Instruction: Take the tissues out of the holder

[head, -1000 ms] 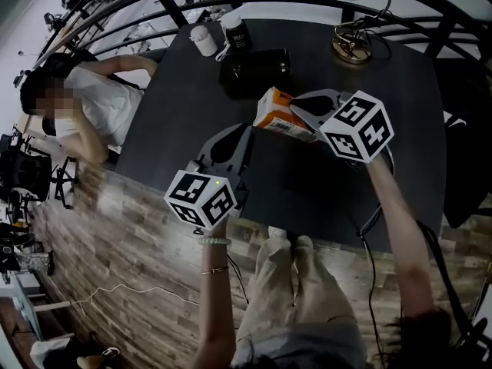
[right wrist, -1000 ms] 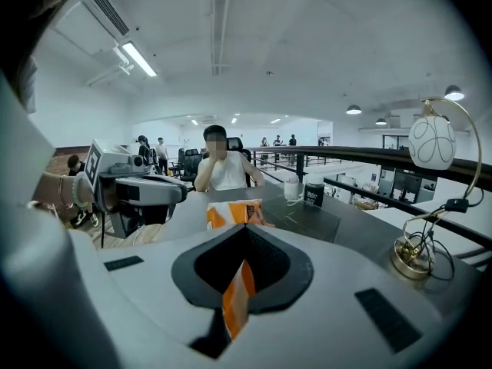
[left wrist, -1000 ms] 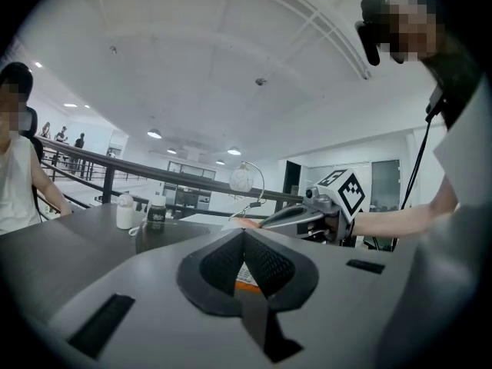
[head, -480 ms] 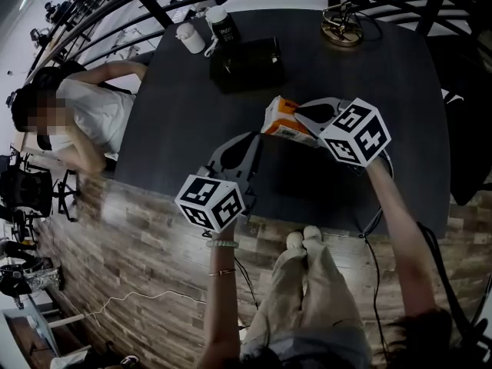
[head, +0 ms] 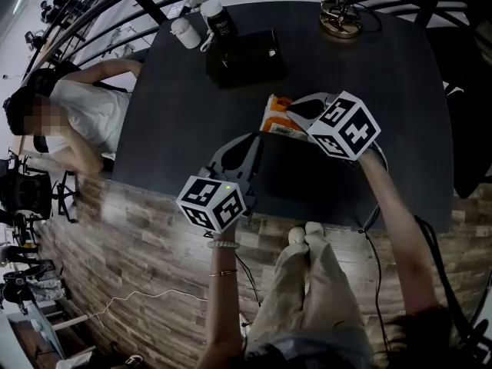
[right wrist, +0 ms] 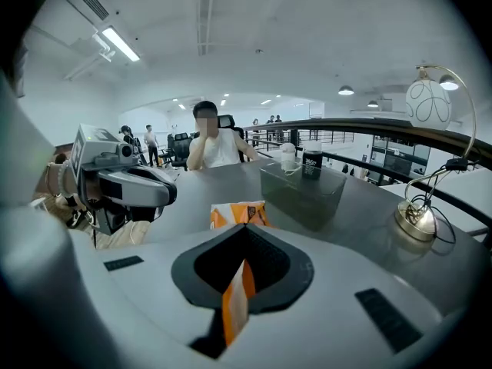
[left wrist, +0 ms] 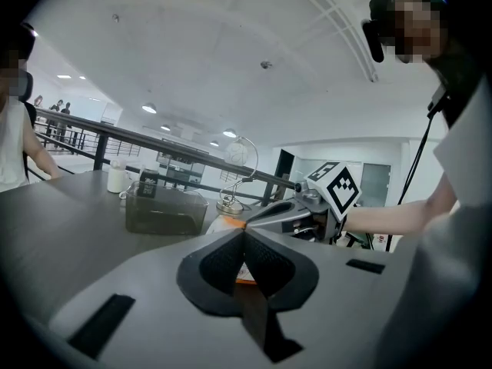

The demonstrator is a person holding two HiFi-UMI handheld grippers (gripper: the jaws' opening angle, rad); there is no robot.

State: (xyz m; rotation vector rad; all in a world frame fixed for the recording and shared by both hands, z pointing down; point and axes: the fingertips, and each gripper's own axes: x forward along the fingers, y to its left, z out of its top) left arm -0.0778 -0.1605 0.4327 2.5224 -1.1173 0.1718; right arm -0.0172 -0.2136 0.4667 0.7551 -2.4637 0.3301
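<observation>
Tabletop (head: 192, 98): tissue pack (right wrist: 238, 214) visibly pinched only in right gripper view.

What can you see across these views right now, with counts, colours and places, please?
table: one, dark grey, fills the middle of the head view
holder: one, dark and see-through, far side of the table
tissue pack: one, orange and white, mid-table, outside the holder
bottle: one, dark with a white cap, far left corner
container: one, white, left of the bottle
lamp: one, brass base, far right
seated person: one, white top, table's left edge
left claw: one, grey, shut, empty
right claw: one, grey, shut on the tissue pack
</observation>
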